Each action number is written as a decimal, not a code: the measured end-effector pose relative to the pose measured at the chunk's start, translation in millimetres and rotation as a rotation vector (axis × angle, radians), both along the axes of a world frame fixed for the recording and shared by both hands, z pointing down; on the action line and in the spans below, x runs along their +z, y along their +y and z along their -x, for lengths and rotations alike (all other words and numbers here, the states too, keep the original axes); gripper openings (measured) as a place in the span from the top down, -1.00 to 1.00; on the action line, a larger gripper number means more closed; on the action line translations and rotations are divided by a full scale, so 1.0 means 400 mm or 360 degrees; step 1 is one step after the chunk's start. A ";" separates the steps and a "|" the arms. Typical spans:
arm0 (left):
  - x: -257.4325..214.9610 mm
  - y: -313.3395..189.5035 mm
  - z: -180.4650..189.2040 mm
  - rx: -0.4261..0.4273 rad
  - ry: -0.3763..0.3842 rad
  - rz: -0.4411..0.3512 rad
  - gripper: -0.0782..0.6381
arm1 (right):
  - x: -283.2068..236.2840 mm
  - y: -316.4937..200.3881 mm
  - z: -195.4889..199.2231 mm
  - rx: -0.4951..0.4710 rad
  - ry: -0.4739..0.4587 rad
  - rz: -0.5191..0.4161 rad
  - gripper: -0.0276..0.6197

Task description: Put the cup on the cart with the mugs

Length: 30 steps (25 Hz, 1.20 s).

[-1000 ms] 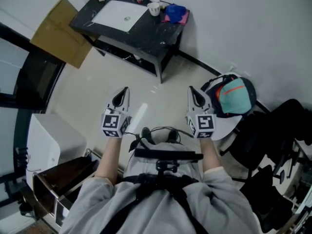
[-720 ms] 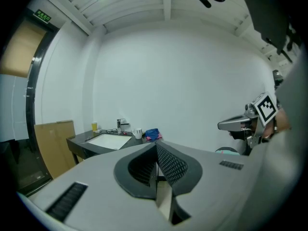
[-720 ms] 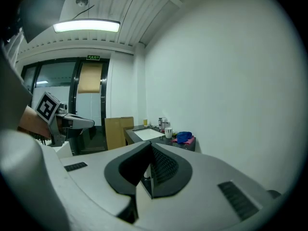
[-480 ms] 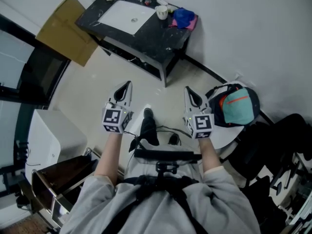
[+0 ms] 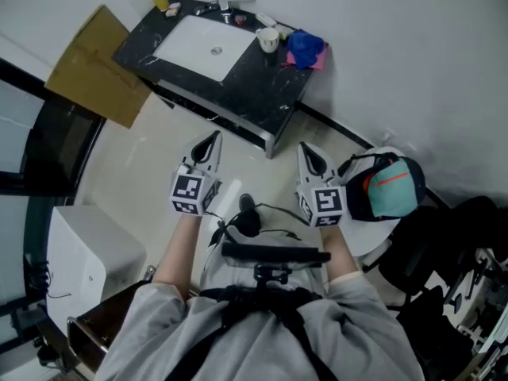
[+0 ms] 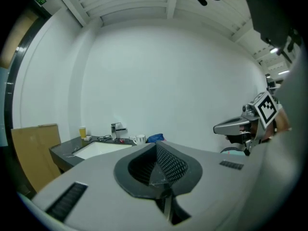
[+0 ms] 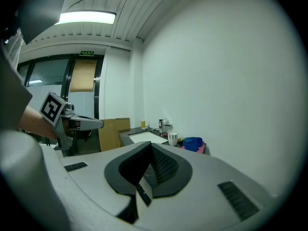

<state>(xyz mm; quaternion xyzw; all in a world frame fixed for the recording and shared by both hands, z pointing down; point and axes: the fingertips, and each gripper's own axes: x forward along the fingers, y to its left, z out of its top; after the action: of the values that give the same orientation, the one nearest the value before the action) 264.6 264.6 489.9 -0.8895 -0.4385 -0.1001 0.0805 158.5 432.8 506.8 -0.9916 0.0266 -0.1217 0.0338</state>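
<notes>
Head view: cardboard sheet (image 5: 91,66) at 10 o'clock, just beside the black worktop (image 5: 266,101) w/ a white sink (image 5: 202,46) at 12. Left gripper (image 5: 210,139) hangs over the floor (image 5: 143,157) at 6 o'clock of the sink, jaws together, nothing btwn them. Cup (image 5: 269,40) stands on the worktop at the sink's 3 o'clock, just beside a blue cloth (image 5: 305,48). Right gripper (image 5: 305,151) is likewise pinched closed & empty, level w/ the left. Teal-and-black bag (image 5: 389,189) sits at its 3 o'clock.
</notes>
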 end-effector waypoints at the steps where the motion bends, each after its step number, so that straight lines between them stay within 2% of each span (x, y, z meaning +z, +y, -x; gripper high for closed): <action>1: -0.001 0.001 -0.021 0.0018 -0.0007 0.0002 0.77 | -0.001 -0.010 -0.023 0.0006 0.0000 0.0000 0.89; 9: 0.004 0.026 -0.163 0.0221 0.0004 0.0023 0.77 | -0.003 -0.039 -0.211 0.0127 -0.0025 0.0034 0.89; 12: -0.004 0.030 -0.198 0.0211 -0.0028 0.0041 0.77 | 0.006 -0.021 -0.262 0.0187 -0.0047 0.0063 0.89; 17: 0.013 0.053 -0.258 0.0237 -0.0030 0.0029 0.77 | 0.030 0.031 -0.364 0.0193 -0.0091 0.0091 0.87; 21: 0.015 0.083 -0.318 0.0187 -0.0046 0.0022 0.77 | 0.070 0.078 -0.464 0.0131 -0.0126 0.0071 0.60; 26: 0.037 0.144 -0.392 0.0101 -0.0090 0.0007 0.77 | 0.131 0.138 -0.609 0.0001 -0.0180 0.0040 0.08; 30: 0.062 0.189 -0.449 0.0053 -0.0107 -0.0029 0.77 | 0.181 0.181 -0.732 -0.0057 -0.0216 -0.0013 -0.19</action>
<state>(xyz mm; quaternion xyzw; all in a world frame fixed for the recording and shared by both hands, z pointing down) 444.1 340.3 514.8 -0.8774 -0.4549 -0.1325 0.0754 451.1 505.1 579.3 -0.9803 0.0424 -0.1892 0.0373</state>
